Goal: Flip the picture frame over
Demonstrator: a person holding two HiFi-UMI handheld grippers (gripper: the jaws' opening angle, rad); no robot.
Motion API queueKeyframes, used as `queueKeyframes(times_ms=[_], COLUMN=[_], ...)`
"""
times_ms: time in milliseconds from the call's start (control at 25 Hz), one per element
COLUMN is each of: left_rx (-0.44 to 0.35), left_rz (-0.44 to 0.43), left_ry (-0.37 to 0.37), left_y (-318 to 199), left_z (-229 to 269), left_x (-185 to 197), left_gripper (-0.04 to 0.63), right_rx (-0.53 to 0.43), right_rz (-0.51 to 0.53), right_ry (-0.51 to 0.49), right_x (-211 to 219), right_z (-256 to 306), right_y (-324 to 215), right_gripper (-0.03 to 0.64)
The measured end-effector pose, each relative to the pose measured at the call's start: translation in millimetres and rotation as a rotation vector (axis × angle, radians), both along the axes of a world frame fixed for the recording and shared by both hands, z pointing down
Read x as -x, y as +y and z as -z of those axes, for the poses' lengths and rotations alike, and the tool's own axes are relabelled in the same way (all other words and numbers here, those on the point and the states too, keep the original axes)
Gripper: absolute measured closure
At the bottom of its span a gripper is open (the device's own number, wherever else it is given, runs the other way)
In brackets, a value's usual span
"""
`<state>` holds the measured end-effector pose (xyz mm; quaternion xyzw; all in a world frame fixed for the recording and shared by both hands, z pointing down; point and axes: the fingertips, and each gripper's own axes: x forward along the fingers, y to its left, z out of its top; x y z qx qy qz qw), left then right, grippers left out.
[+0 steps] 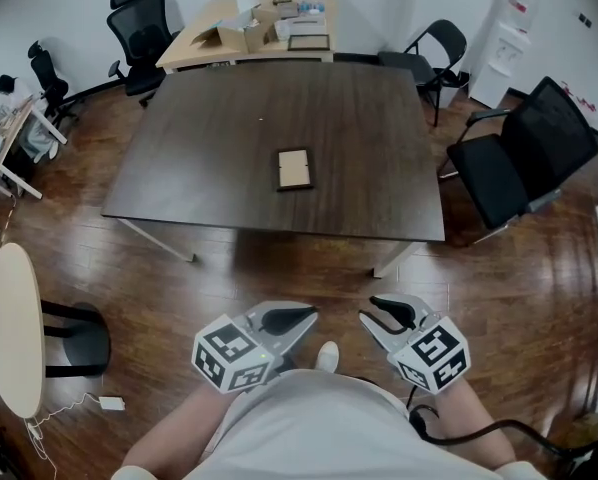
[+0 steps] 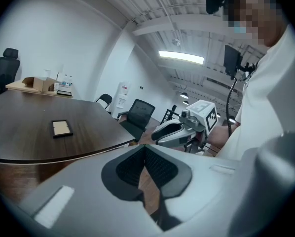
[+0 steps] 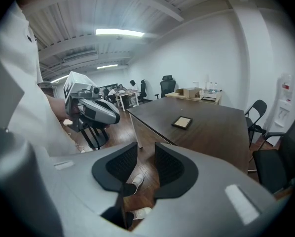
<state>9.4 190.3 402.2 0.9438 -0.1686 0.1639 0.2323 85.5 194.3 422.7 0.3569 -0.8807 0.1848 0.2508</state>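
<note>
The picture frame [image 1: 294, 169] lies flat near the middle of the dark wooden table [image 1: 209, 168], its tan panel up inside a dark border. It also shows in the left gripper view [image 2: 61, 128] and the right gripper view [image 3: 181, 122]. Both grippers hang in front of the person's body, over the floor, well short of the table's near edge. My left gripper [image 1: 309, 316] [image 2: 145, 148] is shut with nothing in it, its tips touching. My right gripper [image 1: 371, 312] [image 3: 146, 156] has a narrow gap between its pads and holds nothing.
A black office chair [image 1: 519, 158] stands at the table's right side and a folding chair [image 1: 434, 53] at its far right corner. A light table with cardboard boxes [image 1: 249, 28] stands behind. A round pale table [image 1: 9, 328] sits at my left, and a water dispenser [image 1: 509, 38] at the back right.
</note>
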Motion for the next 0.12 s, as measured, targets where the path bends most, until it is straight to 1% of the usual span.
queueKeyframes(times_ms=[120], left_rx=[-0.001], left_rz=[0.003], left_ry=[-0.004], left_y=[3.3], left_z=[-1.3], left_x=[2.4], left_gripper=[0.595], right_rx=[-0.004], right_rz=[0.001], right_ry=[0.001], right_x=[0.5], right_z=[0.4], right_y=[2.4], right_gripper=[0.505])
